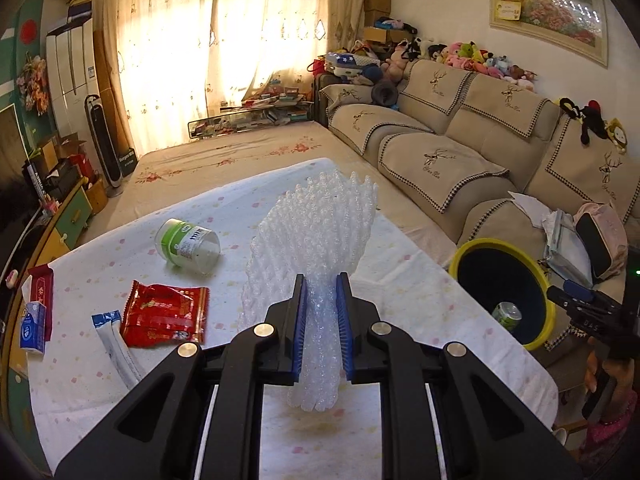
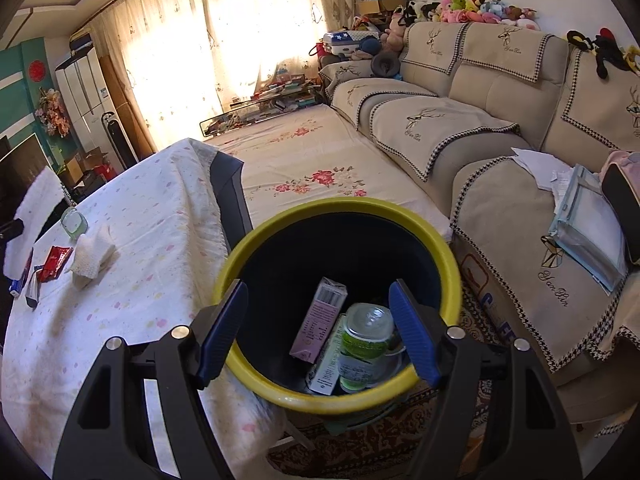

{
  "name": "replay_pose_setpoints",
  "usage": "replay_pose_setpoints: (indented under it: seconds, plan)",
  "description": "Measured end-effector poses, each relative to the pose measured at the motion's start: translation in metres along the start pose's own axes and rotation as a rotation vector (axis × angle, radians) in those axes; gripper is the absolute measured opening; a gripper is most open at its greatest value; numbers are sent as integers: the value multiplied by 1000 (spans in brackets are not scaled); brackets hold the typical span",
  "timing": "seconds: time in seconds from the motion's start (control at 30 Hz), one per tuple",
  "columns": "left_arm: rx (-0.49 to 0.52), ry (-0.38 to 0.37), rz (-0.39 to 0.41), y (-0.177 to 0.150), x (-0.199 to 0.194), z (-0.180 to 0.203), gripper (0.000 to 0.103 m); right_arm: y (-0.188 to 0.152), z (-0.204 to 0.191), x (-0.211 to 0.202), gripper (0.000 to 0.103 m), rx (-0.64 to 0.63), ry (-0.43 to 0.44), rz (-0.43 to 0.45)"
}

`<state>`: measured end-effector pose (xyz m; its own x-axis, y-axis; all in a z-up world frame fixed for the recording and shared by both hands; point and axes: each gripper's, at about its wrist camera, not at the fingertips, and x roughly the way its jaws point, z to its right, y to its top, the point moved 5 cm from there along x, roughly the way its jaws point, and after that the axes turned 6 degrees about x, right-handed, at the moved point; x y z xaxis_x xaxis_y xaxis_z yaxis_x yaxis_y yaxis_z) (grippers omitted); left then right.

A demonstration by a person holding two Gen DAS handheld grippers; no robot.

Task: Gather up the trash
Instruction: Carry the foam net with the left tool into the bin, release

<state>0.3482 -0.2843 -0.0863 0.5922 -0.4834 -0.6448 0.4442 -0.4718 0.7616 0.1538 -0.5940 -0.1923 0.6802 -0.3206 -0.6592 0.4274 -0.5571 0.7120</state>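
Task partly done. Bin [image 2: 448,264] beside desk [image 2: 152,280] already holds pink carton [image 2: 320,318], green-label bottle [image 2: 366,344], possibly more beneath, view dark.

Left tongs [image 1: 322,320] clenched on foam net [image 1: 316,240], lifted above desk, not yet binned.

Right tongs [image 2: 320,328] released, hovering over bin mouth.

Left on desk: green jar [image 1: 188,246], red wrapper [image 1: 164,314], blue-white sachet [image 1: 116,344], tissue pack [image 1: 34,326].

The left black plastic tongs [image 1: 322,320] have blue ridged pads [image 1: 299,324]. Round silver screws [image 1: 265,330] sit on top. The right black plastic tongs [image 2: 318,332] look the same.
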Motion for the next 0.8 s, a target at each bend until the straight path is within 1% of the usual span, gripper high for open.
replay_pose_setpoints:
  seconds: [0.07, 0.23, 0.33, 0.43, 0.6, 0.73, 0.8]
  plan:
    - [21, -26, 1, 3, -7, 24, 15, -3, 9, -6, 69, 7, -15, 2]
    - [65, -156, -6, 10, -8, 94, 15, -4, 38, -22, 69, 40, -63, 30]
    - [107, -230, -11, 15, 0, 140, 15, -2, 57, -32, 69, 71, -87, 55]
    - [137, -293, -34, 22, 15, 183, 15, 0, 76, -36, 69, 98, -106, 66]
    - [189, -354, -82, 28, 48, 242, 15, -2, 106, -35, 69, 147, -125, 58]
    - [208, -370, -130, 30, 85, 272, 16, -4, 128, -34, 69, 184, -137, 52]
    - [206, -374, -149, 31, 102, 280, 16, -4, 138, -33, 69, 200, -143, 51]
